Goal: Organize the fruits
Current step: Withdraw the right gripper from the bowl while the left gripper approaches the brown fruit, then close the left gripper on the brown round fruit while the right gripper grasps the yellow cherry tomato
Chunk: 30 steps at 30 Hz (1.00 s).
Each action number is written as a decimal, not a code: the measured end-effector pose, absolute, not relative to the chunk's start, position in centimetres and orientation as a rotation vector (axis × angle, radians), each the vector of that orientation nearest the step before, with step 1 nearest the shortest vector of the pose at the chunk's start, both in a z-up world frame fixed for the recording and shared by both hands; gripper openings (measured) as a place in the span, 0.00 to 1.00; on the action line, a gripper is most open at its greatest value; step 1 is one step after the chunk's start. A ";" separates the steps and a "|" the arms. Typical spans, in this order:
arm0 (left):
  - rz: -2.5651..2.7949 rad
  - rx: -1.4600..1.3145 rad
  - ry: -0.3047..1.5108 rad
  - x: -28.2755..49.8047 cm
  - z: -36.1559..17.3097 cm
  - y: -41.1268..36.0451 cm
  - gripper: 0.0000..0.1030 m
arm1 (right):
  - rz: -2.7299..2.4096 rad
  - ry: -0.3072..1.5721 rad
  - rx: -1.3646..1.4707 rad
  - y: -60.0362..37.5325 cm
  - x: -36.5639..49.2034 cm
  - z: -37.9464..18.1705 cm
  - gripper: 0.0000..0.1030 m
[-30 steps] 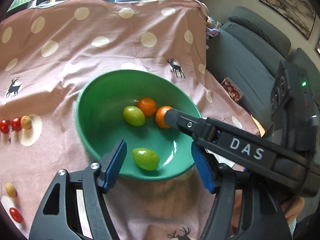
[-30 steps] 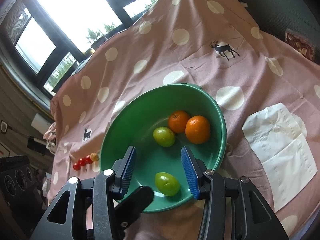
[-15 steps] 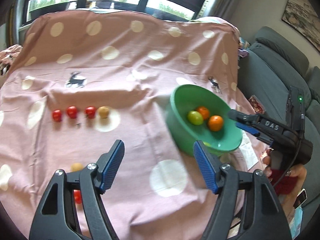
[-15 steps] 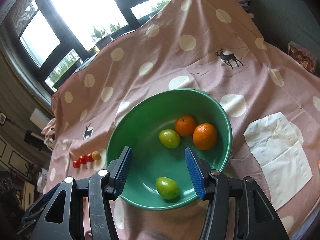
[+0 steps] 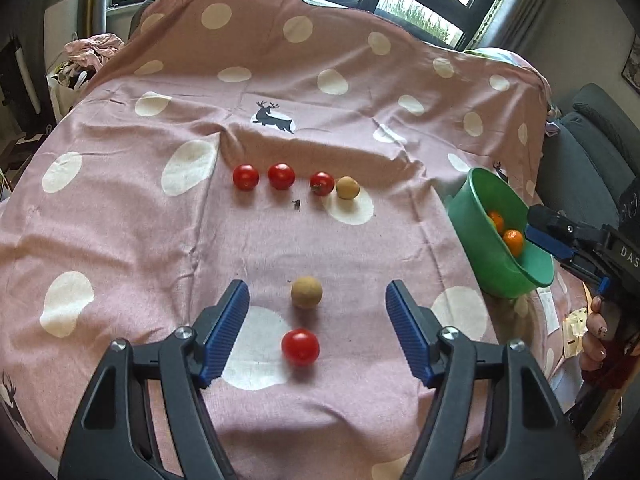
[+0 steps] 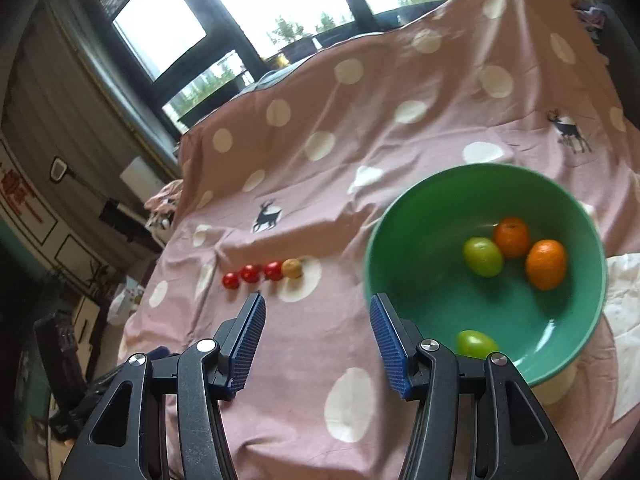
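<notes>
A green bowl (image 6: 408, 216) holds two oranges (image 6: 546, 264) and two green fruits (image 6: 482, 257); it also shows in the left wrist view (image 5: 480, 240) at the right. A row of three red tomatoes (image 5: 281, 176) and a tan fruit (image 5: 347, 188) lies on the pink cloth. A second tan fruit (image 5: 306, 292) and a red tomato (image 5: 300, 347) lie between the jaws of my left gripper (image 5: 316, 308), which is open and empty above them. My right gripper (image 6: 316, 320) is open and empty, left of the bowl; it shows at the bowl's right side in the left wrist view (image 5: 560, 240).
A pink dotted cloth (image 5: 120, 220) covers the table. A white paper napkin (image 6: 624, 300) lies right of the bowl. A grey sofa (image 5: 592, 152) stands at the right. Windows run along the far side.
My left gripper swung left from over the bowl to over the loose tan fruit and tomato. My right gripper shifted left, off the bowl's middle, and stays open.
</notes>
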<state>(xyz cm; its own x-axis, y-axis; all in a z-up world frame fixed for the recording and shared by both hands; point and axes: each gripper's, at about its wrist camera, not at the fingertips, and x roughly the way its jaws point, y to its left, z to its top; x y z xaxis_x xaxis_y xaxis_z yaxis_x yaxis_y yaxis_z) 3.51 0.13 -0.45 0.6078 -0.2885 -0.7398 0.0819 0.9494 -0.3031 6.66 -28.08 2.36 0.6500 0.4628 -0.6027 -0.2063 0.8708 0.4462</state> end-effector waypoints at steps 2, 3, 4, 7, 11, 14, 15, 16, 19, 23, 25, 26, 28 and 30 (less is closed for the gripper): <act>-0.219 -0.250 0.902 3.6 -1.1 0.3 0.68 | 0.420 0.804 0.349 -26.5 7.0 1.8 0.54; -0.223 -0.253 0.908 3.7 -1.4 0.4 0.68 | 0.428 0.817 0.346 -25.9 7.2 1.6 0.54; -0.229 -0.253 0.917 3.9 -1.8 0.4 0.68 | 0.433 0.829 0.346 -25.3 7.3 1.3 0.54; -0.243 -0.244 0.936 4.6 -2.6 0.2 0.64 | 0.448 0.874 0.358 -24.0 7.9 0.3 0.54; -0.255 -0.264 0.942 6.0 -3.1 0.0 0.60 | 0.431 0.939 0.351 -22.0 9.8 -0.6 0.54; -0.263 -0.272 0.964 7.0 -3.7 -0.4 0.58 | 0.435 0.982 0.339 -20.0 12.2 -1.1 0.54; -0.257 -0.267 0.975 7.3 -4.0 -0.6 0.57 | 0.430 0.996 0.324 -19.3 13.1 -1.3 0.54; -0.250 -0.261 0.987 7.6 -4.2 -0.7 0.55 | 0.409 1.005 0.303 -18.6 14.1 -1.5 0.54; -0.231 -0.258 1.005 8.2 -4.8 -0.6 0.52 | 0.342 1.004 0.231 -17.4 16.5 -2.1 0.51; -0.219 -0.287 1.031 8.9 -5.5 -0.2 0.49 | 0.313 1.003 0.209 -16.4 18.7 -3.3 0.47; -0.219 -0.294 1.036 8.9 -5.6 -0.1 0.48 | 0.295 1.004 0.186 -16.1 19.3 -4.0 0.43; -0.215 -0.294 1.036 8.9 -5.6 -0.2 0.47 | 0.286 1.005 0.180 -16.0 19.5 -4.4 0.43; -0.211 -0.289 1.042 8.8 -5.7 -0.3 0.44 | 0.277 1.021 0.175 -16.0 20.0 -5.1 0.42; -0.216 -0.300 1.046 8.8 -5.9 -0.3 0.43 | 0.284 1.027 0.189 -15.9 20.2 -5.5 0.36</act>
